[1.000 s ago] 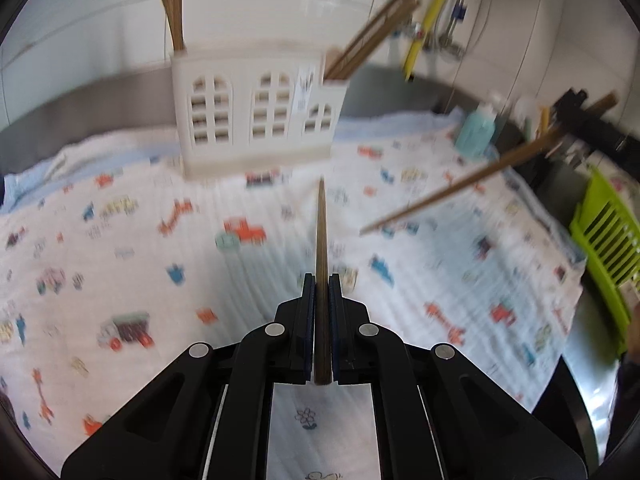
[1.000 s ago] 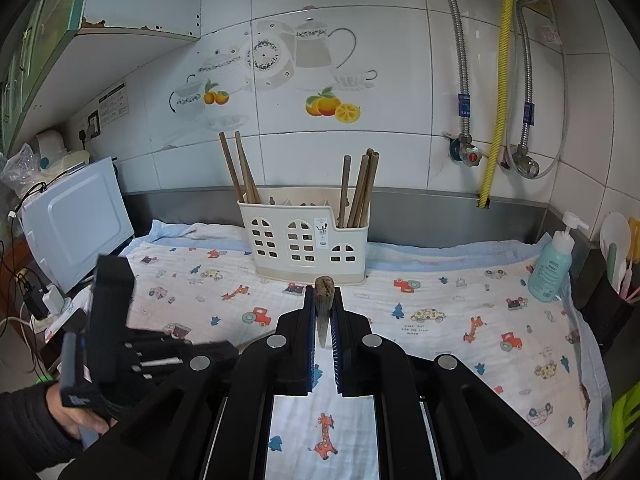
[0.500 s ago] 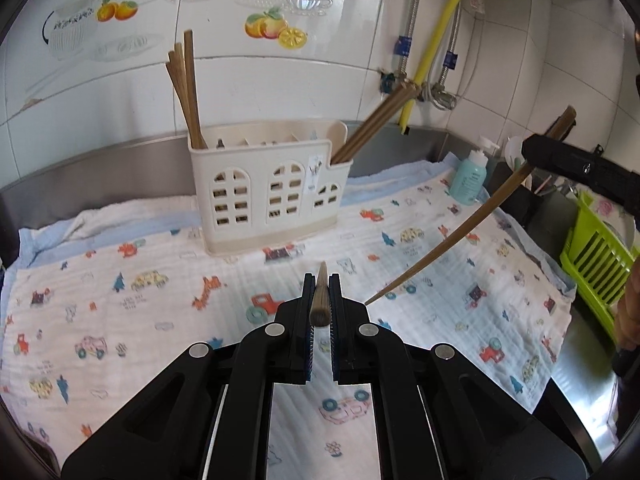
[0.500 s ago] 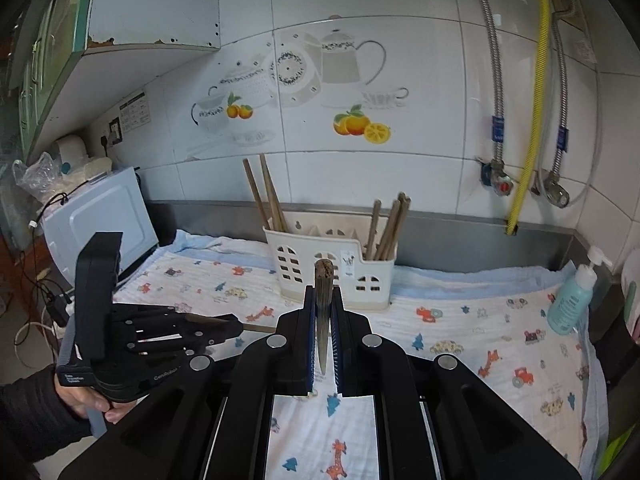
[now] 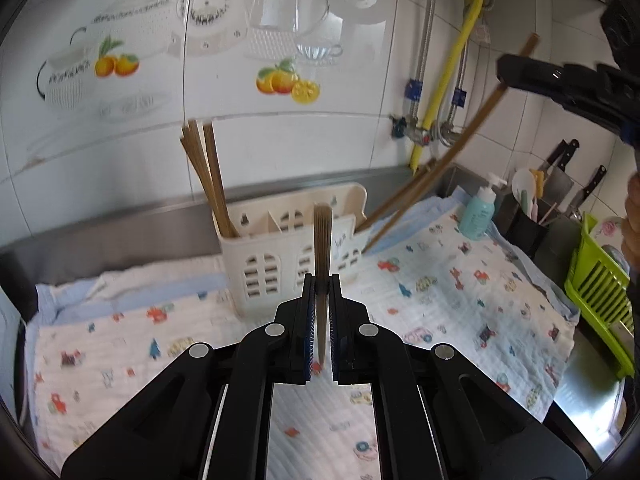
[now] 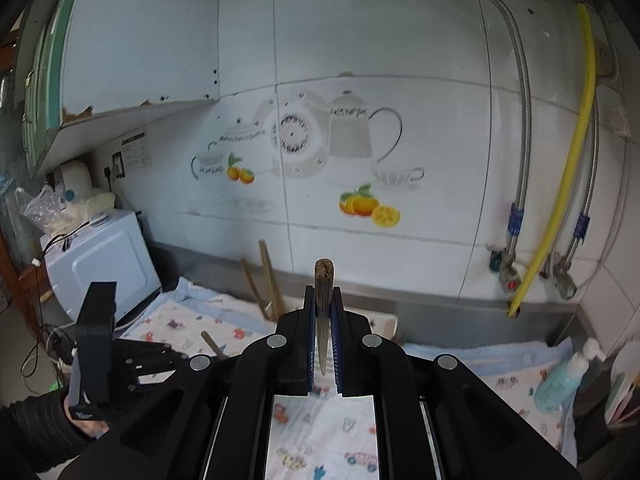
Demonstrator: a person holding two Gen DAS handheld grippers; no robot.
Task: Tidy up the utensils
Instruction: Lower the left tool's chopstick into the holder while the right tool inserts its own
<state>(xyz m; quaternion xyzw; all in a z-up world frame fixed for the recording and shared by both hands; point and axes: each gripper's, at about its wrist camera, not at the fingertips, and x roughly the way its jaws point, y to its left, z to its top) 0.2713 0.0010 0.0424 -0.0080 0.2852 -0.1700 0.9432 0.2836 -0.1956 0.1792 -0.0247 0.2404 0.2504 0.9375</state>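
My left gripper (image 5: 321, 284) is shut on a brown chopstick (image 5: 322, 236) that points toward the white utensil caddy (image 5: 276, 256) just ahead. Other chopsticks (image 5: 206, 176) stand in the caddy's left compartment, and more lean out of its right end. At the upper right of the left wrist view, my right gripper (image 5: 520, 74) holds a long chopstick (image 5: 460, 148) slanting down toward the caddy's right side. In the right wrist view, the right gripper (image 6: 323, 294) is shut on that chopstick (image 6: 323, 280). The caddy's rim (image 6: 386, 322) peeks out behind it. The left gripper (image 6: 160, 358) is at the lower left.
A cartoon-print cloth (image 5: 460, 280) covers the counter. At the right stand a teal soap bottle (image 5: 478, 216), a dark holder with spoons and knives (image 5: 528, 220) and a green dish rack (image 5: 600, 280). A white microwave (image 6: 96, 260) sits left. Hoses (image 6: 560, 200) run down the tiled wall.
Both grippers have risen with their chopsticks still clamped. The caddy sits lower in both views, and more of the wall shows. The right-hand chopstick has tilted steeper toward the caddy.
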